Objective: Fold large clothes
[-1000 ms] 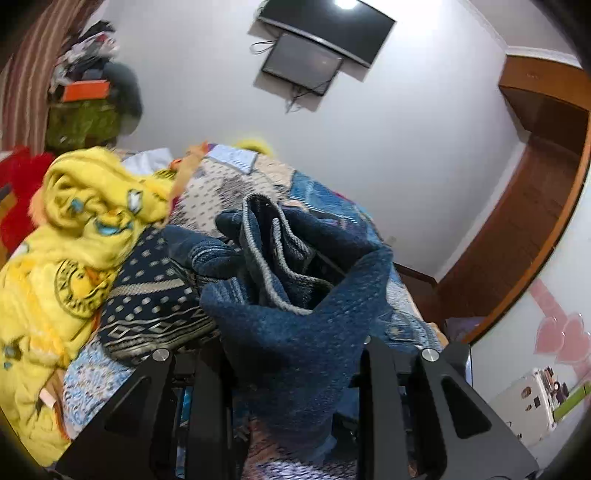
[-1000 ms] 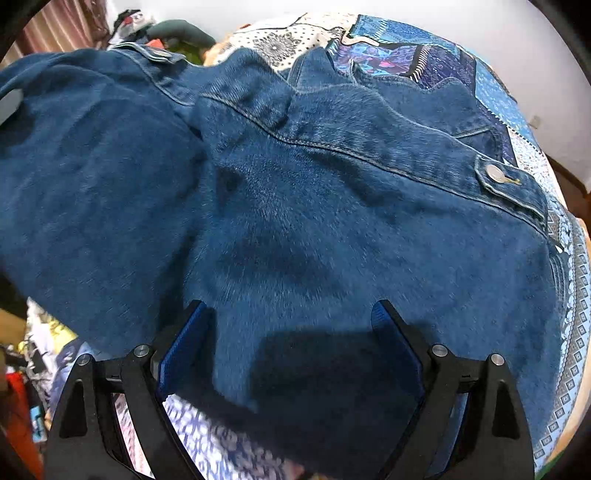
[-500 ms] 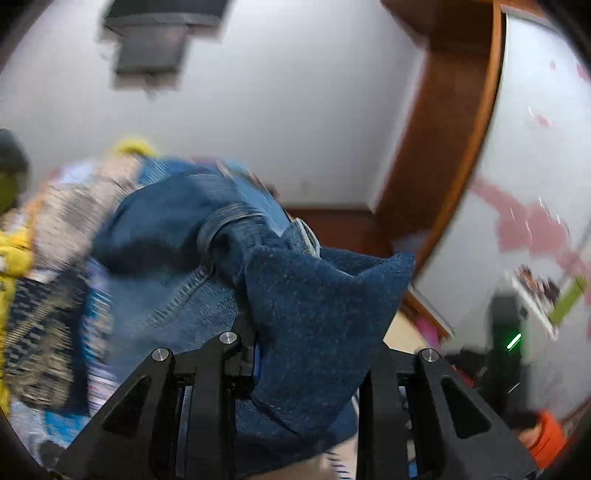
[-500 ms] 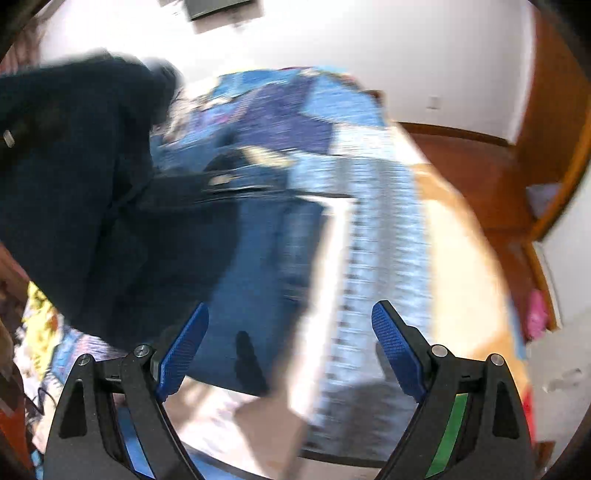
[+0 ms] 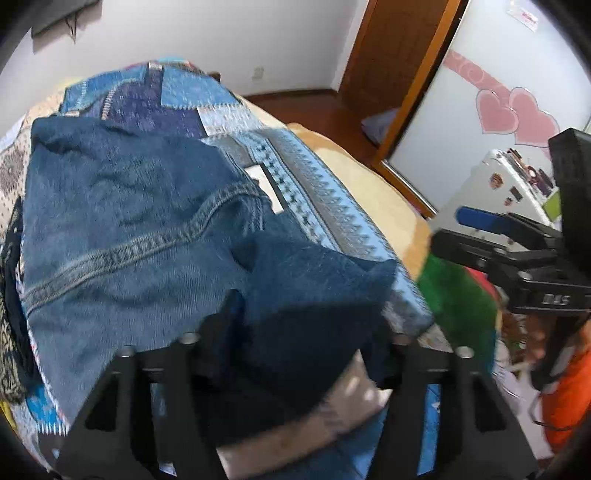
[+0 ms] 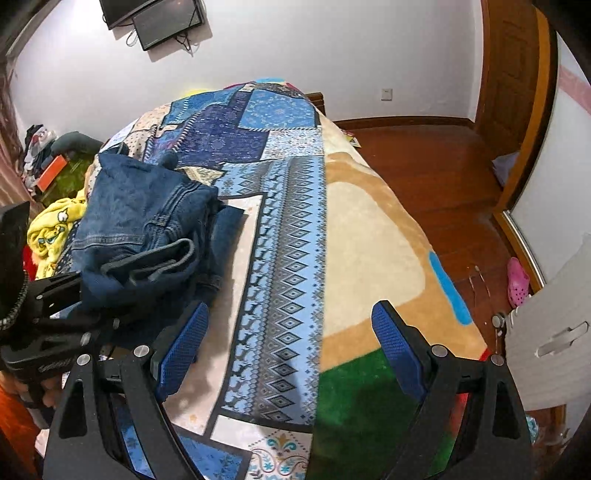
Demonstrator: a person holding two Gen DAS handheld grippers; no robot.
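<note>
The left tongs (image 5: 295,343) are clenched on a corner of the folded denim jacket (image 5: 140,229), which lies ahead on the bed (image 6: 369,236). The right tongs (image 6: 291,350) gape, grasping nothing, beside it.

The denim jacket (image 6: 147,225) lies bundled on the patterned bedspread (image 6: 284,258), toward its left side as the right wrist view has it, with the yellow blanket (image 6: 55,225) beside it further left. A fold of the jacket (image 5: 288,302) sits between the left gripper's (image 5: 295,354) fingers at the near bed edge, while the right gripper (image 6: 291,350) hangs above the bedspread to the jacket's right, apart from it. Behind the bed stands the wall with a mounted screen (image 6: 166,22), and the wooden floor (image 6: 443,155) lies to the right.
</note>
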